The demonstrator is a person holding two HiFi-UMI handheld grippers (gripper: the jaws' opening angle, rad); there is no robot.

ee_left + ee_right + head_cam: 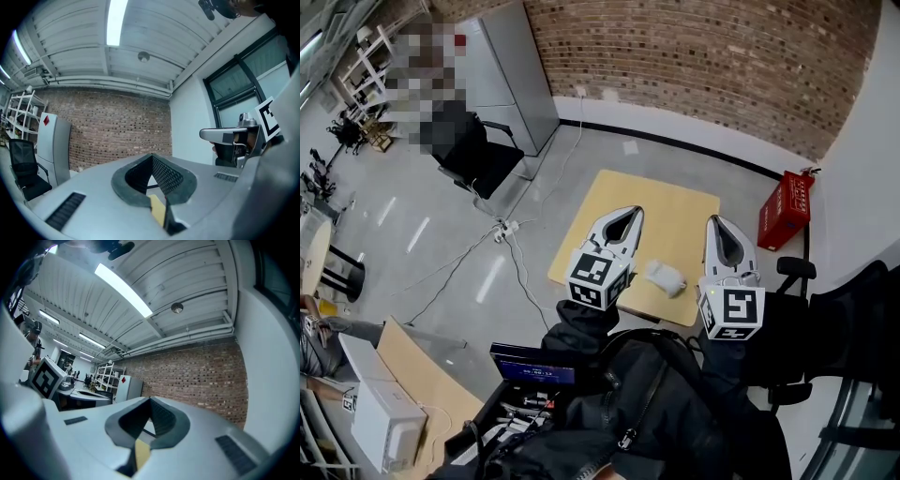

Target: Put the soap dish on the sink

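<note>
In the head view a small white object (664, 277), possibly the soap dish, lies on a low yellow wooden table (666, 211); I cannot make out its shape. No sink shows in any view. Both grippers are held level, high above the table, on either side of the white object. My left gripper (635, 211) is shut with its tips together and nothing between them; in the left gripper view it (152, 157) points at the brick wall. My right gripper (712, 219) is also shut and empty, and in the right gripper view it (150, 400) faces the same wall.
A red box (785, 208) stands on the floor right of the table. A black office chair (478, 155) and a grey cabinet (511, 70) are at the back left. Cables (502, 230) run across the floor. A desk with a white box (384, 412) is at the near left.
</note>
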